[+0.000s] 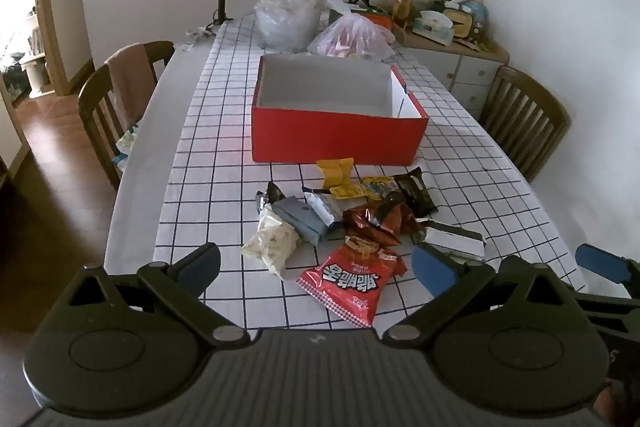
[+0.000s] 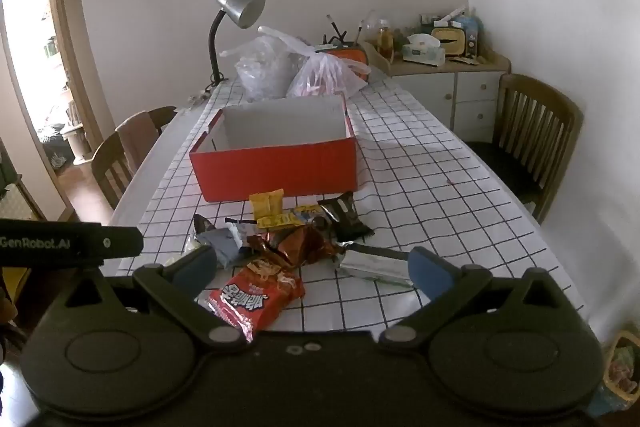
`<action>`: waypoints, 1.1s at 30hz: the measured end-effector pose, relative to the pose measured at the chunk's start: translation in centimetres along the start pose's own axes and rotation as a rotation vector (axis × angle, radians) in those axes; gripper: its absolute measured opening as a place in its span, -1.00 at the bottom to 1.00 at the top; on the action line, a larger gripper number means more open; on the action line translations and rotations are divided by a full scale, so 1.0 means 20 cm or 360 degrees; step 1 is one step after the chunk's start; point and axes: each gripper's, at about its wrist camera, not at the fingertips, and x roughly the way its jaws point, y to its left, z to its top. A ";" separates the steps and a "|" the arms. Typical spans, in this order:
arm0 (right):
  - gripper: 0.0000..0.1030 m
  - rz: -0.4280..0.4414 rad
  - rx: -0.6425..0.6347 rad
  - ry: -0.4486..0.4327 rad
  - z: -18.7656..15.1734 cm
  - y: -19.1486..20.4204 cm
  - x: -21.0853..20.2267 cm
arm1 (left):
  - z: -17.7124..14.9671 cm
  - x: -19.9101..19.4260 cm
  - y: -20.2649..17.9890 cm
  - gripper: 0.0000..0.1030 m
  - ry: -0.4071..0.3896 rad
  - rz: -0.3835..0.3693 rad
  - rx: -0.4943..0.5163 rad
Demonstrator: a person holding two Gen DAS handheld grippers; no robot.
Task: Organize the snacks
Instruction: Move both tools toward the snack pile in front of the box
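Snack packets [image 1: 344,211] heaped near the table's [image 1: 208,163] front edge before an empty red box [image 1: 336,135], both grippers' fingers [image 1: 434,269] spread wide and holding nothing: likely light, crinkly, slippery pouches, best pinched across a flat sealed edge.

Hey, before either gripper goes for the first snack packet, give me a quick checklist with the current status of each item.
1. Left gripper open, nothing held: ok.
2. Right gripper open, nothing held: ok.
3. Red box open on top, visible interior bare: ok.
4. Snack pile in front of the box, not in it: ok.
5. Red snack bag nearest, unobstructed: ok.
6. Box floor fully clear: cannot tell.
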 end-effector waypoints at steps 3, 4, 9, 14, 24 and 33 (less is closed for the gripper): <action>0.98 -0.0004 -0.0001 -0.0004 0.00 0.01 0.03 | 0.00 0.00 0.01 0.99 -0.0006 0.0002 -0.0013; 0.98 -0.0013 -0.0016 -0.0017 0.00 0.03 0.02 | 0.00 0.00 0.01 0.99 -0.0008 0.0002 -0.0016; 0.98 0.0002 0.0004 -0.0015 0.01 0.00 0.00 | 0.00 0.00 0.02 0.99 -0.0015 -0.0002 -0.0020; 0.98 -0.0004 0.0002 -0.0013 0.02 0.01 0.00 | 0.01 -0.01 0.01 0.99 -0.0022 -0.0008 -0.0015; 0.97 -0.0010 -0.0009 -0.0019 0.01 0.01 0.01 | 0.01 0.01 0.02 0.99 -0.0024 -0.0008 -0.0026; 0.97 -0.0008 -0.0012 0.0010 0.02 -0.03 0.08 | 0.01 0.09 0.04 0.99 0.0023 -0.0029 -0.0073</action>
